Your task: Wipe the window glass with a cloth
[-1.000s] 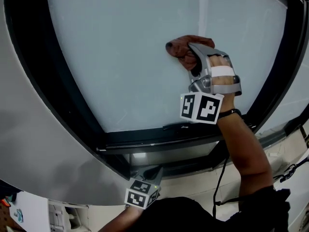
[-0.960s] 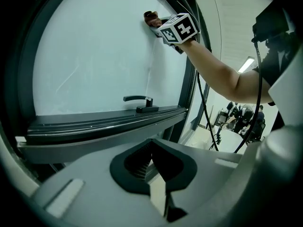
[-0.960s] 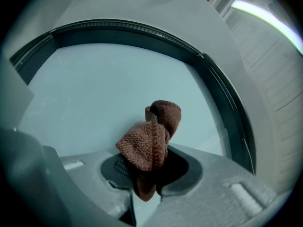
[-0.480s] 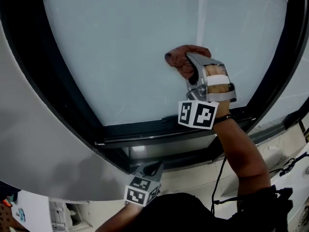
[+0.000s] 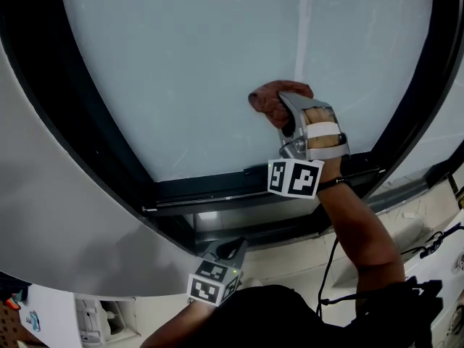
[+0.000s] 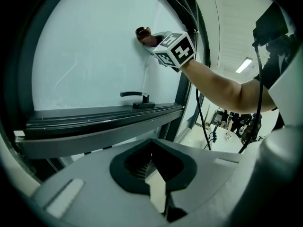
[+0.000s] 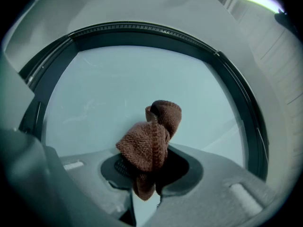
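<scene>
A crumpled brown cloth [image 5: 271, 97] is pressed against the pale window glass [image 5: 188, 64], low and right of its middle. My right gripper [image 5: 281, 107] is shut on the cloth, a bare forearm behind it. In the right gripper view the cloth [image 7: 152, 138] bulges out of the jaws toward the glass [image 7: 104, 93]. My left gripper [image 5: 226, 251] hangs low under the window's bottom frame, away from the glass. Its jaws [image 6: 154, 171] meet with nothing between them. From there the cloth [image 6: 144, 33] shows high on the glass [image 6: 85, 56].
A dark frame [image 5: 217, 193] rims the glass, with a black handle [image 6: 135, 96] on its lower rail. A grey wall panel [image 5: 65, 223] curves at the left. Cables [image 5: 330, 267] hang below the right arm, and white equipment [image 5: 94, 321] stands at the bottom left.
My right gripper has slid the cloth down the glass, closer to the bottom frame. The left gripper has stayed low in about the same place.
</scene>
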Demonstrator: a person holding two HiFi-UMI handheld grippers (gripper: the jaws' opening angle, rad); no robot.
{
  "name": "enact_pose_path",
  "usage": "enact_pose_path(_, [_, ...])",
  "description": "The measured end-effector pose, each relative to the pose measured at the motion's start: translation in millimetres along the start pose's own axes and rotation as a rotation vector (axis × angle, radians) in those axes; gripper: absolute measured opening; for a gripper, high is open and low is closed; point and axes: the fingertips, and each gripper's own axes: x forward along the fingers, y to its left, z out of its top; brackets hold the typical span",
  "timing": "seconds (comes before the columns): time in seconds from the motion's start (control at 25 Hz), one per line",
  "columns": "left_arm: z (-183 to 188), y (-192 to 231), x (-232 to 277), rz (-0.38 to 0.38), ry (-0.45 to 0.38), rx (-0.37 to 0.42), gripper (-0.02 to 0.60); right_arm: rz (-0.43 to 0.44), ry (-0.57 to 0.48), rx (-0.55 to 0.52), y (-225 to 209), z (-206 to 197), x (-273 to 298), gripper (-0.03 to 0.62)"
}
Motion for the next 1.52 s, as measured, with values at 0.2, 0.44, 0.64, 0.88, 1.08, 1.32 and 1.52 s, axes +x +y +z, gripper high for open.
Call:
enact_pose_path(0.2, [0, 2, -1, -0.001, 0.002, 0.002, 0.017, 0.036, 0.004, -0.009, 26, -4, -7, 0.086])
enact_pose_path(0.44, [-1, 2, 1, -0.005, 0.003, 0.000, 0.017, 0.090, 0.014, -0.003, 61, -10, -17, 0.086])
enact_pose_path(0.64, [-1, 3, 4, -0.010, 0.007, -0.003, 0.017, 0.106, 0.020, 0.009, 79, -12, -21, 0.086])
enact_pose_path(0.88, [-3, 2, 5, -0.011, 0.011, -0.002, 0.018, 0.128, 0.021, 0.008, 95, -13, -26, 0.086])
enact_pose_path(1.08, [-3, 1, 7, -0.010, 0.012, -0.006, 0.017, 0.163, 0.022, 0.014, 112, -16, -31, 0.086])
enact_pose_path(1.32, [-2, 3, 8, -0.006, 0.011, -0.010, 0.017, 0.216, 0.024, 0.018, 136, -19, -37, 0.086])
enact_pose_path(1.52, [0, 4, 11, -0.005, 0.008, -0.010, 0.017, 0.238, 0.020, 0.010, 148, -19, -40, 0.086])
